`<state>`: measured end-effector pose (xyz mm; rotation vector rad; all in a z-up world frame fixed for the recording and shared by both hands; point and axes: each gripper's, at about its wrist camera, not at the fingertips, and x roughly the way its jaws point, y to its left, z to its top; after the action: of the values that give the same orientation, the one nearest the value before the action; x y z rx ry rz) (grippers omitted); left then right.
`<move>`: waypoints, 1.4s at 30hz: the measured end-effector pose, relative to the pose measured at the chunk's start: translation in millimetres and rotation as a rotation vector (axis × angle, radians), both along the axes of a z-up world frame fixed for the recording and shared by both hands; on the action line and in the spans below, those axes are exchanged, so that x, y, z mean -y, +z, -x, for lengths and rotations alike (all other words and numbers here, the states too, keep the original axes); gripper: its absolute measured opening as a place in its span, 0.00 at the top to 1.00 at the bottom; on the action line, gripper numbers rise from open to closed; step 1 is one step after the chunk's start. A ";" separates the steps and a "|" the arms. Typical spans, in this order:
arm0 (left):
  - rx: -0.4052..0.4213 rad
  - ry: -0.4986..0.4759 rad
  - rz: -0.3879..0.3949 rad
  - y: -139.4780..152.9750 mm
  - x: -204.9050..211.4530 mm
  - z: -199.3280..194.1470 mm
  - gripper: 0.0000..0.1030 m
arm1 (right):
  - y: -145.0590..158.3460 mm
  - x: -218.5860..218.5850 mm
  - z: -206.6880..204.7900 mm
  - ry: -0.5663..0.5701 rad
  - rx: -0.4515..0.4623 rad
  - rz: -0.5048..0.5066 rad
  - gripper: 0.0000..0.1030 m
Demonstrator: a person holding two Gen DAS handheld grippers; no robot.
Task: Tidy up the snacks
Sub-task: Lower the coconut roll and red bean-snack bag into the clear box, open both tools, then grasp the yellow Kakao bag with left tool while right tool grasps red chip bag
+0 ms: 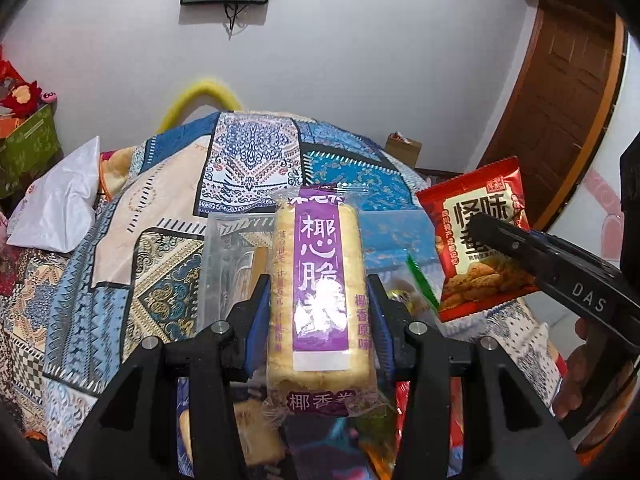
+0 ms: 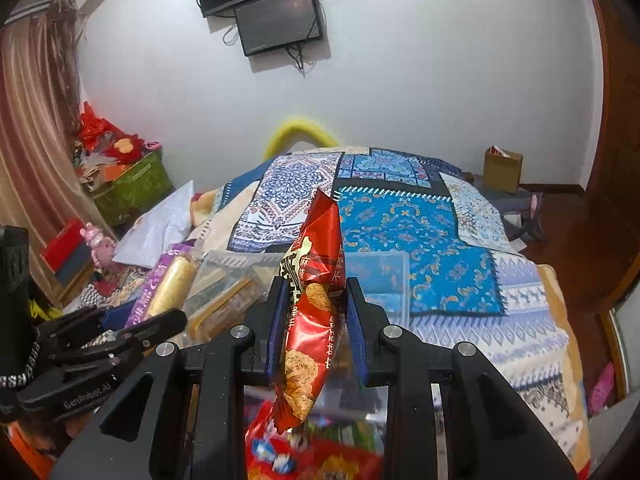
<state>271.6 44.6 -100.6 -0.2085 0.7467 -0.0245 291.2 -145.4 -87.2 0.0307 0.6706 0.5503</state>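
Observation:
My left gripper (image 1: 316, 300) is shut on a purple-labelled roll-cake pack (image 1: 320, 288) and holds it upright above the snack pile. My right gripper (image 2: 316, 308) is shut on a red snack packet (image 2: 314, 308), held edge-on in the air. In the left wrist view the red packet (image 1: 476, 236) hangs at the right, with the right gripper's black fingers (image 1: 520, 252) across it. In the right wrist view the roll-cake pack (image 2: 168, 284) and the left gripper (image 2: 120, 332) show at the left. A clear plastic box (image 2: 380, 280) sits on the bed behind the packet.
Loose snacks (image 2: 316, 452) lie in a clear container below both grippers. A patterned bedspread (image 2: 420, 240) covers the bed. A white pillow (image 1: 60, 204) lies at the left. A green box (image 2: 132, 188), a cardboard box (image 2: 502, 168) and a wooden door (image 1: 560, 112) stand around the bed.

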 end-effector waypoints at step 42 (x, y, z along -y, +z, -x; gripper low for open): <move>-0.028 0.003 -0.075 17.7 -7.0 41.1 0.49 | -5.7 14.2 39.8 0.032 0.024 0.152 0.38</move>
<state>230.4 51.6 -82.9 -0.1387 0.7740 0.0092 251.4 -159.7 -92.9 -0.1290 0.6886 0.5282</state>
